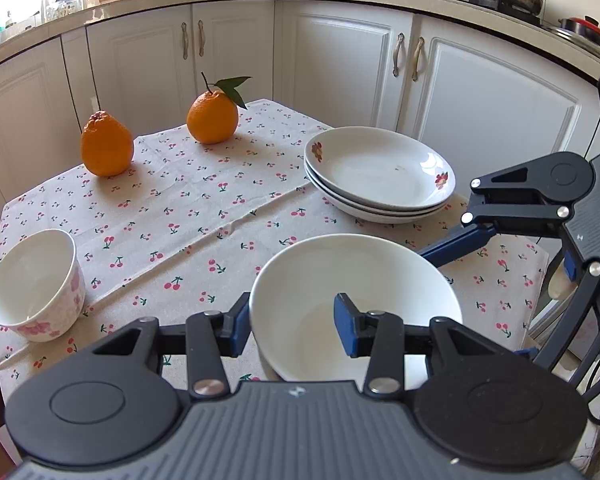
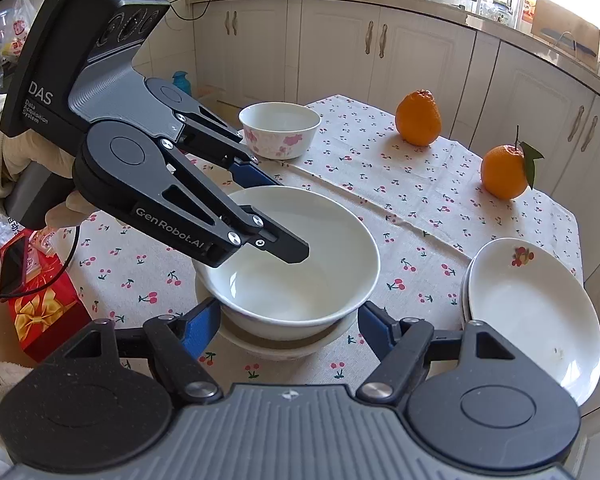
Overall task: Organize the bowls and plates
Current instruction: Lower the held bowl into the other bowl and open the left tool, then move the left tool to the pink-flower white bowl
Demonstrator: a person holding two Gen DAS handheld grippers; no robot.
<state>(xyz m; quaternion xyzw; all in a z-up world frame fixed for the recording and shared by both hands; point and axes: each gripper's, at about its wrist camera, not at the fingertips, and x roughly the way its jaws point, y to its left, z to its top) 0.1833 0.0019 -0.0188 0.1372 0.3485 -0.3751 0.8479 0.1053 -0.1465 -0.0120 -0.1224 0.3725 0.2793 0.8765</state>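
On a cherry-print table [image 1: 204,208] in a home kitchen, a floral bowl [image 1: 36,284] stood alone at the near left, with two oranges [image 1: 107,145] behind it at the far edge, apparently bystanders to the tidying. Near the middle, the left gripper [image 1: 296,324] had its fingers [image 1: 345,322] drawn narrow on the wall of a plain white bowl [image 1: 352,280], one pad inside and one outside the rim, a pinch that suits carrying a thin-walled dish. The right-wrist view showed that bowl [image 2: 300,264] seated in, or just above, a second white bowl [image 2: 284,344] on the cloth; which of the two could not be told, but nesting the bowls looked to be the step in hand. The right gripper [image 2: 284,330] waited with its fingers [image 2: 198,326] half-spread either side of the lower bowl without touching it, seemingly ready to steady it. To the far right, a stack of three flowered plates [image 1: 380,176] sat already gathered near the table's edge.
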